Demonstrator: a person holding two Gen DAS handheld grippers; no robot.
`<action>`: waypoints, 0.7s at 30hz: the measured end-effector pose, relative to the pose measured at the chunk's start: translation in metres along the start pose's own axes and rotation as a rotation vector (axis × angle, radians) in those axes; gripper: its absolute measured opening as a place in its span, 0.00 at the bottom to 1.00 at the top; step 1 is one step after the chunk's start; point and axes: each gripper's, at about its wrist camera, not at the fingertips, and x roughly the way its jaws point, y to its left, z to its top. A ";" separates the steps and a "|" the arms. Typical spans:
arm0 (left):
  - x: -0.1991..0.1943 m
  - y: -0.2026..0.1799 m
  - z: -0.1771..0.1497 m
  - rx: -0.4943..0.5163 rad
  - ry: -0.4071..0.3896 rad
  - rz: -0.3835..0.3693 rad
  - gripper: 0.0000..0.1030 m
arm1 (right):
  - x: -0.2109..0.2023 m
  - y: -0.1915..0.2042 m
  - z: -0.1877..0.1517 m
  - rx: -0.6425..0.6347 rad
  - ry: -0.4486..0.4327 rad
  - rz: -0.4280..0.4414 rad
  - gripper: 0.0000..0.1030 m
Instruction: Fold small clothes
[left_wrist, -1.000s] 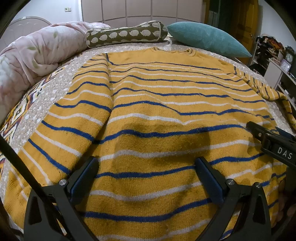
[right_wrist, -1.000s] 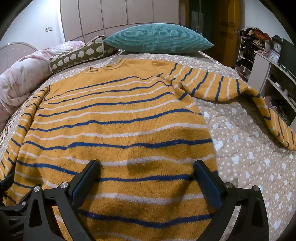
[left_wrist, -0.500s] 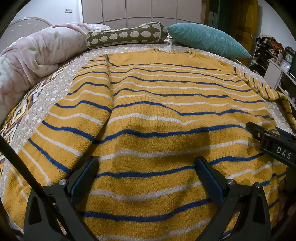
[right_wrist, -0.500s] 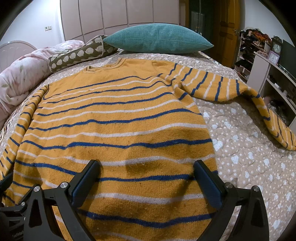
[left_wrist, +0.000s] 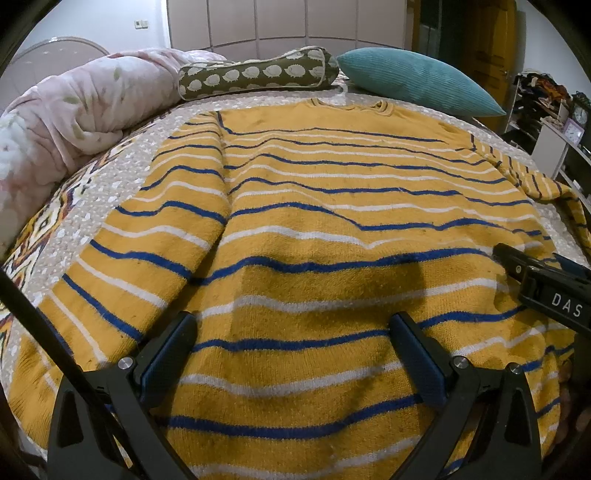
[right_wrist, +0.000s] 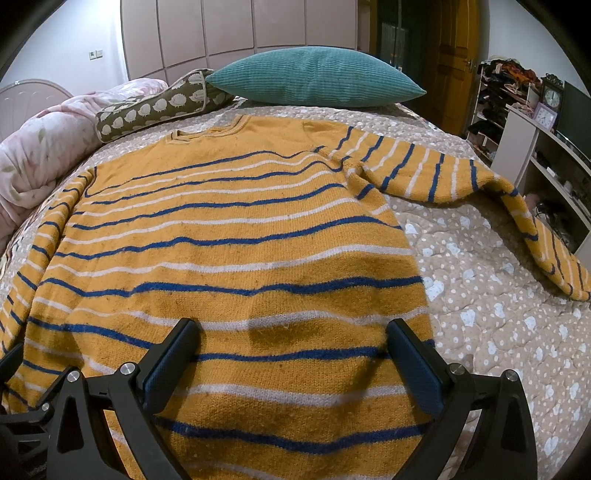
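Observation:
A mustard-yellow sweater (left_wrist: 314, 206) with blue and white stripes lies flat on the bed, collar at the far side; it also fills the right wrist view (right_wrist: 229, 236). Its left sleeve (left_wrist: 162, 221) is folded down along the body. Its right sleeve (right_wrist: 436, 177) stretches out to the right and hangs over the bed's edge. My left gripper (left_wrist: 293, 350) is open and empty over the lower left of the sweater. My right gripper (right_wrist: 291, 354) is open and empty over the lower right, near the hem; its side shows in the left wrist view (left_wrist: 543, 291).
A teal pillow (right_wrist: 314, 79), an olive bolster with a hedgehog print (left_wrist: 255, 74) and a bunched pink duvet (left_wrist: 74, 110) lie at the head and left of the bed. The beige dotted quilt (right_wrist: 480, 314) is bare to the right. White shelves (right_wrist: 546, 166) stand beyond the right edge.

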 end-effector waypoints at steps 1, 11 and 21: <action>-0.001 0.000 0.000 0.004 0.005 0.000 1.00 | 0.000 -0.001 0.000 0.000 -0.001 0.001 1.00; -0.085 0.084 0.015 -0.066 -0.087 -0.046 0.73 | 0.001 -0.001 0.001 -0.001 -0.001 0.002 1.00; -0.022 0.200 0.002 -0.246 0.107 -0.046 0.61 | 0.000 0.001 0.000 -0.012 0.001 -0.018 1.00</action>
